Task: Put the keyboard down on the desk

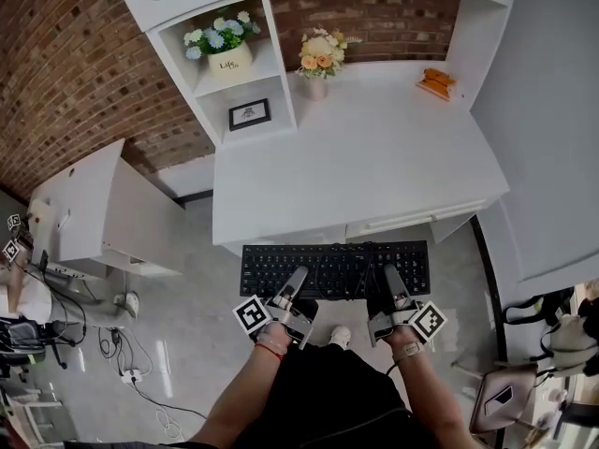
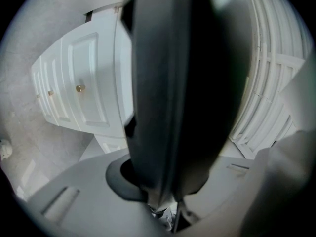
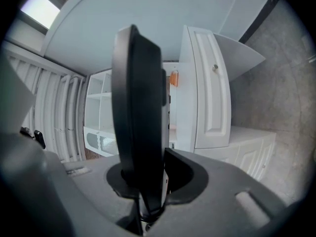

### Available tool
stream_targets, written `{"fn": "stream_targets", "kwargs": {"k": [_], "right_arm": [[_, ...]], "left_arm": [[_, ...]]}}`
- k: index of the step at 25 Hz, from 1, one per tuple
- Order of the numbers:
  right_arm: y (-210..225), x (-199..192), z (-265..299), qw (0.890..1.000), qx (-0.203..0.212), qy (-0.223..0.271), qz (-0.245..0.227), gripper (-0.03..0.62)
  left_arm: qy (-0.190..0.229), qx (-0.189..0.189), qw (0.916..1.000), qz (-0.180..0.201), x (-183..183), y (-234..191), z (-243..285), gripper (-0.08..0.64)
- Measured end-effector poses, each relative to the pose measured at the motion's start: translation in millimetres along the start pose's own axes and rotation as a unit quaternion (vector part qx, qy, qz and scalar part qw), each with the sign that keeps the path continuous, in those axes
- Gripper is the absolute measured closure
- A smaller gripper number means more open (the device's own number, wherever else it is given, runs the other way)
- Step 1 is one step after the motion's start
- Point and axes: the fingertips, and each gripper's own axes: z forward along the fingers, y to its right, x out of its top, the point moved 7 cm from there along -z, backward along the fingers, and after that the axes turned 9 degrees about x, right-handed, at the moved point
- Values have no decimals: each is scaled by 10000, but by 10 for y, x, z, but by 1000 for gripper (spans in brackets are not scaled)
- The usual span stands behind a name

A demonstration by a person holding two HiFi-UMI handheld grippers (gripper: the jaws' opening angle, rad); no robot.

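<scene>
Keyboard (image 1: 334, 269): hanging flat over the floor, just short of the desk's (image 1: 374, 157) front edge
Risk: its far edge may be heading into the desk lip if carried too low, levering it out of both grips
Left gripper (image 1: 299, 279): clamping the near edge, left of middle
Right gripper (image 1: 391, 279): pinching the near edge, right of middle

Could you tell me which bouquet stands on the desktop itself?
The orange-and-cream bouquet in the small vase; the blue-and-white bouquet sits in a white pot inside the upper shelf compartment.
</scene>
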Motion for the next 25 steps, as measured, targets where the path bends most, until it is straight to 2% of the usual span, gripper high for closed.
{"fn": "stream_targets", "kwargs": {"k": [5,15,25], "right_arm": [[98,107,76,9999,-142,-83,23,529],[248,273,316,9996,-242,-34,152,529],[507,544,845,9980,-556,-217,229,529]], "left_arm": [[-45,60,9999,-88,5,-44,104,479],[-185,149,9997,12,129,-35,406,469],[-60,478,9985,-248,396,-124,893,469]]}}
